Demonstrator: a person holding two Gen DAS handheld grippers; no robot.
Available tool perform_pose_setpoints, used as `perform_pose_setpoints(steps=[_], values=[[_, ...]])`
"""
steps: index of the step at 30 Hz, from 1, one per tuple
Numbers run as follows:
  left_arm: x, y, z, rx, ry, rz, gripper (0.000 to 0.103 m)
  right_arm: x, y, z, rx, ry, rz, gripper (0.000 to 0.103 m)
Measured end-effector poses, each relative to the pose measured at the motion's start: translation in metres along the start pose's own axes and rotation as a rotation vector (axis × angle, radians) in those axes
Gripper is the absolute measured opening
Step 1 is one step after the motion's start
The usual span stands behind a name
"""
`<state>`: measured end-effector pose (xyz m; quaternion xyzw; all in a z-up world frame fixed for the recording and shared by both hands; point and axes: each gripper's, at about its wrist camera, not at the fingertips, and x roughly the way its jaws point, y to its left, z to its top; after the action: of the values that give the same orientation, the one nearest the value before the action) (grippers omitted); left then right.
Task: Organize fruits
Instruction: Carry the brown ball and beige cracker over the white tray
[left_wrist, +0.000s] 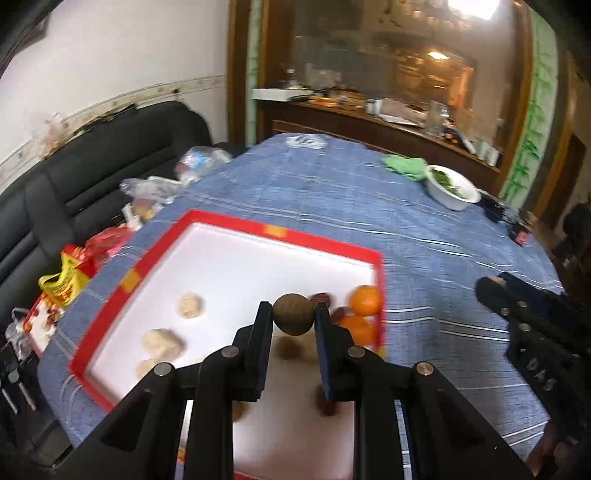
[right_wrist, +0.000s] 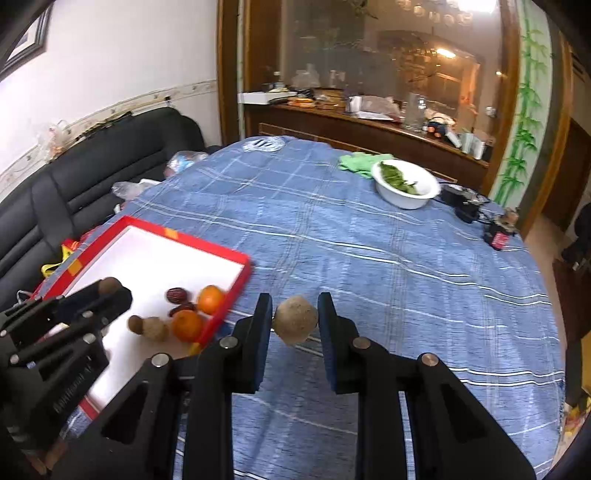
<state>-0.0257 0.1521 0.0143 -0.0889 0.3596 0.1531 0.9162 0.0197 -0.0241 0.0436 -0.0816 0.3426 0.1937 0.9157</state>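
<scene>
Above the red-rimmed white cardboard tray (left_wrist: 229, 266), the left hand-held gripper (left_wrist: 293, 319) pinches a dark brown round fruit (left_wrist: 293, 319). At the tray's 3 o'clock, over the blue plaid-covered counter (right_wrist: 369, 258), the right hand-held gripper (right_wrist: 295, 323) clamps a tan round fruit (right_wrist: 296, 324). Two oranges (right_wrist: 210, 299) lie in the tray.

The left gripper (left_wrist: 293, 319) and right gripper (right_wrist: 295, 319) are matt black plastic with bare metal pivot pins, and each clamps a round brown fruit of dull, finely rough skin: a darker one (left_wrist: 293, 319) in the left claw, a paler, sandy one (right_wrist: 297, 323) in the right. Below and ahead of both claws lies a woven blue plaid tablecloth (right_wrist: 369, 258) with a soft matt weave. Left of the right claw sits a cardboard tray (right_wrist: 207, 245) with a red rim and smooth white floor, holding glossy oranges (right_wrist: 210, 299) and wrinkled dark red dates (right_wrist: 177, 295).
</scene>
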Motion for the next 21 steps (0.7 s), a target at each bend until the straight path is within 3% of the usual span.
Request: perform_pose_setpoints(steps=[9, 21], values=[[0.006, 0.042, -0.004, -0.055, 0.018, 0.08, 0.021, 0.013, 0.038, 0.005, -0.025, 0.004, 0.116, 0.027], [0.018, 0.058, -0.001, -0.057, 0.046, 0.129, 0.021, 0.032, 0.082, 0.0, -0.057, 0.039, 0.221, 0.027]])
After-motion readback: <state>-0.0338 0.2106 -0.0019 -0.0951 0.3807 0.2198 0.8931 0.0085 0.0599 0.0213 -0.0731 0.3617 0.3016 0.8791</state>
